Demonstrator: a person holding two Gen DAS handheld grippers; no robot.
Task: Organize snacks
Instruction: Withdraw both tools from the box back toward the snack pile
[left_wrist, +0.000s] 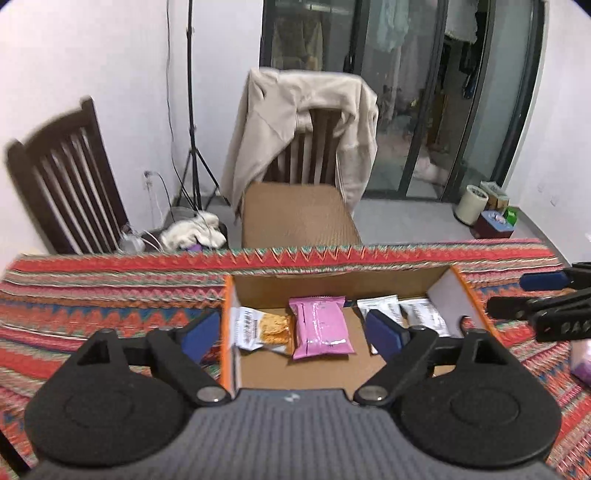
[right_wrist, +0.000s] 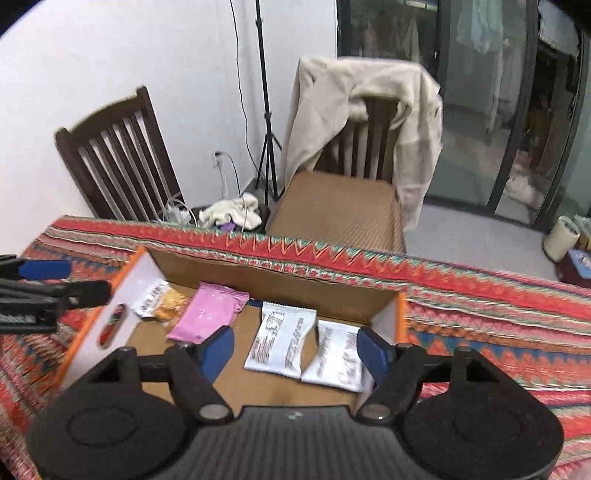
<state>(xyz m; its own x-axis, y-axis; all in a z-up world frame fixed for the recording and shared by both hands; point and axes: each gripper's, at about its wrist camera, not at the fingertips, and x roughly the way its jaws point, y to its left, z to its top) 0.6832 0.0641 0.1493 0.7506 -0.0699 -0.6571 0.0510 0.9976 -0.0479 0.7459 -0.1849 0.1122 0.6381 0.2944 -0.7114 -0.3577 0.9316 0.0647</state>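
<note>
Snacks lie in box (right_wrist: 280, 284); both grippers hover above, angled down, empty.

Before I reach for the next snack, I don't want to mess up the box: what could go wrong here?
1. The left gripper hangs open straddling the cardboard box wall; one finger could catch it and drag the box.
2. The right gripper hovers open over the two white packets; dropping lower could shove them.
</note>
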